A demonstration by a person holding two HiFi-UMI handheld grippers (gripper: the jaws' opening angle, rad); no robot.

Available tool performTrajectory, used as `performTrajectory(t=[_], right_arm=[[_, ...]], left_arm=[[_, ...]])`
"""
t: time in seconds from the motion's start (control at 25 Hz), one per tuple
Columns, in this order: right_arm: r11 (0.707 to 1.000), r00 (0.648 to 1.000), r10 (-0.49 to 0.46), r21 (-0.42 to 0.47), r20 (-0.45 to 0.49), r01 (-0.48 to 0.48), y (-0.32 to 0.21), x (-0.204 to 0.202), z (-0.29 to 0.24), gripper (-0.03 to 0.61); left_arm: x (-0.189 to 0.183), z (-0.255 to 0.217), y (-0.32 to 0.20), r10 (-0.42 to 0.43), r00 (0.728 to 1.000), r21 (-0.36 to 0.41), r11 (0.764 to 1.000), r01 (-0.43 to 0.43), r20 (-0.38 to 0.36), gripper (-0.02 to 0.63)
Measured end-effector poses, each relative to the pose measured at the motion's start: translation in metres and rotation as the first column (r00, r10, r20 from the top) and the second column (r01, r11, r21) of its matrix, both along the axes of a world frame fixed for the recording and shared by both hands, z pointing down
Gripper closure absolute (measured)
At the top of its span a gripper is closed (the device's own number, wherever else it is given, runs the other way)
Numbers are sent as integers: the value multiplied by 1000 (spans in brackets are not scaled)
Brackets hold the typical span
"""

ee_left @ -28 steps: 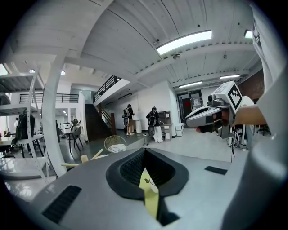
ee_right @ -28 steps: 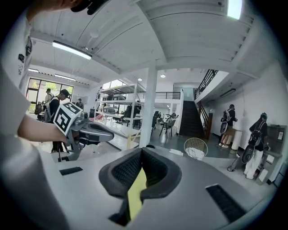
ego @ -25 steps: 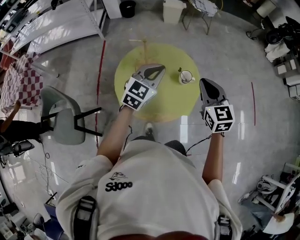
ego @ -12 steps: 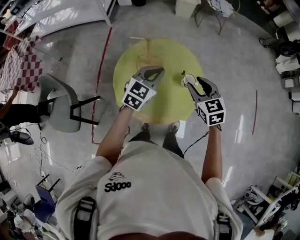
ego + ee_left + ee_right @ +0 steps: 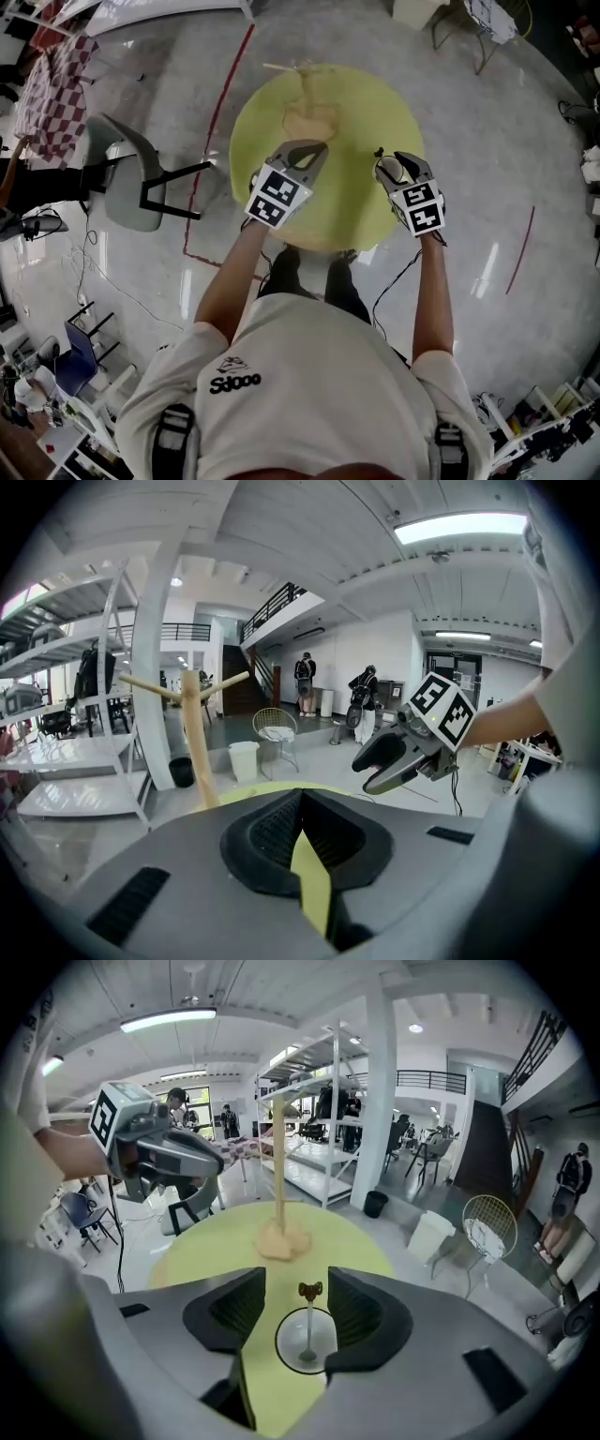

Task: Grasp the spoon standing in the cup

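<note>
A white cup (image 5: 319, 1346) stands on the round yellow table (image 5: 347, 202) with a thin spoon (image 5: 308, 1321) upright in it, its ornate brown top (image 5: 310, 1290) above the rim. My right gripper (image 5: 297, 1299) is right over the cup with its jaws opening. The spoon's handle stands between the pads (image 5: 361, 1312), apart from both. In the head view the right gripper (image 5: 397, 167) covers the cup and only the spoon's top (image 5: 379, 151) shows. My left gripper (image 5: 314, 148) hovers shut and empty over the table's middle, with nothing between its jaws (image 5: 300, 803).
A wooden branched stand (image 5: 305, 94) rises from a tan base at the table's far side, beyond both grippers. A grey chair (image 5: 131, 183) sits left of the table. A red line (image 5: 217, 112) marks the floor. White shelving (image 5: 319, 1119) stands behind.
My right gripper has swung in from the right of the cup to directly over it, covering it in the head view. The left gripper has kept its place over the table.
</note>
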State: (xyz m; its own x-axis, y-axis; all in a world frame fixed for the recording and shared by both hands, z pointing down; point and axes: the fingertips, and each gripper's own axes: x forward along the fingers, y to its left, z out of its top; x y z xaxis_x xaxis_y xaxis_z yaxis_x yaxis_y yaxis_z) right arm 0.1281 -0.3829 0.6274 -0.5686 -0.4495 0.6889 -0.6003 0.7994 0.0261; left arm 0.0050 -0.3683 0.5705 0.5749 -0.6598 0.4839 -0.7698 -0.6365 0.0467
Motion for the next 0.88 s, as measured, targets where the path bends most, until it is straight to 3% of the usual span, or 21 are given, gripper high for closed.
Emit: performTrajectory(t=[0.48,0.68,0.88], right_arm=[[995,997,-23,-102,-71,16,-28,-13,73,361],[992,997,0,-125,-74,-9,-31,-16,83,431],[992,996,2,-129,-84,-13,-25,-18,76,440]], left_arm=[[-20,42,-8,-67,998,-71,995,68,19,588],[-27,47,-9,-72,997,-78,994,73,19,588],[-32,39,-6,-69,997,-69,995,71,24,588]])
